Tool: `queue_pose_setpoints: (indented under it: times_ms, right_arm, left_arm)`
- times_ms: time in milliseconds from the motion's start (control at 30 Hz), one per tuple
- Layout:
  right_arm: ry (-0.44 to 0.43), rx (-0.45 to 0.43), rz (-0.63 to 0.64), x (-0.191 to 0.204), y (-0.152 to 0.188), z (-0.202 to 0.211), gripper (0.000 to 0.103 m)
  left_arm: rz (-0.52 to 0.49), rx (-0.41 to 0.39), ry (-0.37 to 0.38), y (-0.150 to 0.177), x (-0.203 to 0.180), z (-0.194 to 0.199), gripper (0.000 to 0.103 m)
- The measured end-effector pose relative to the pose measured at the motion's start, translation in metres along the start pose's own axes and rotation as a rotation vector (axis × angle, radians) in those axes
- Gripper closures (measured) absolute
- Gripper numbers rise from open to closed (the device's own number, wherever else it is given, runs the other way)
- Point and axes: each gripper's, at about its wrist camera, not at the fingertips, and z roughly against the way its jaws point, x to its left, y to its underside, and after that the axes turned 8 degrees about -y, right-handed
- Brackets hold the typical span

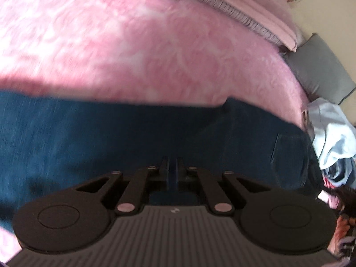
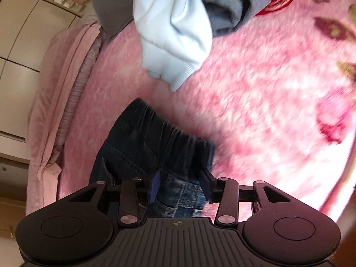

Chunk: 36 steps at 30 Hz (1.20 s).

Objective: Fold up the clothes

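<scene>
Dark jeans (image 1: 133,138) lie across the pink blanket (image 1: 133,44), their elastic waistband (image 2: 169,131) toward the pale blue garment (image 2: 173,33) heaped with grey clothes (image 2: 224,6) at the blanket's edge. The left gripper (image 1: 172,162) is nearly closed, its fingers pinching a thin fold of denim. The right gripper (image 2: 180,187) is spread wide, its blue pads (image 2: 154,185) straddling the jeans below the waistband without clamping them.
</scene>
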Motion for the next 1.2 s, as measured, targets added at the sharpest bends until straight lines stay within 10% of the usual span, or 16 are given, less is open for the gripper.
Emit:
queue_pose_setpoints:
  times_ms: [33, 200, 400, 467, 567, 700, 1067, 1200]
  right_arm:
    - [0.013, -0.004, 0.024, 0.002, 0.002, -0.002, 0.084]
    - [0.07, -0.064, 0.297, 0.042, 0.017, 0.025, 0.088]
    - [0.164, -0.068, 0.292, 0.021, 0.031, 0.003, 0.088]
    - [0.183, -0.065, 0.274, 0.018, 0.032, -0.001, 0.085]
    - [0.276, -0.073, 0.267, 0.023, 0.031, 0.008, 0.047]
    - [0.322, -0.131, 0.486, 0.067, 0.054, 0.025, 0.046]
    - [0.315, 0.106, 1.078, 0.074, 0.142, -0.041, 0.046]
    - [0.289, 0.09, 1.062, 0.088, 0.154, -0.039, 0.046]
  left_arm:
    - [0.0, 0.011, -0.005, 0.005, 0.003, 0.0, 0.102]
    - [-0.008, 0.017, -0.015, 0.018, 0.016, 0.007, 0.102]
    - [0.029, 0.02, -0.062, 0.029, 0.034, 0.009, 0.102]
    - [0.033, 0.014, -0.07, 0.032, 0.039, 0.013, 0.102]
    - [0.033, 0.003, -0.083, 0.037, 0.044, 0.022, 0.102]
    - [-0.001, -0.035, -0.076, 0.044, 0.038, 0.038, 0.102]
    - [-0.135, -0.066, -0.106, 0.066, 0.045, 0.029, 0.101]
    - [-0.078, -0.145, -0.132, 0.07, 0.073, 0.051, 0.1]
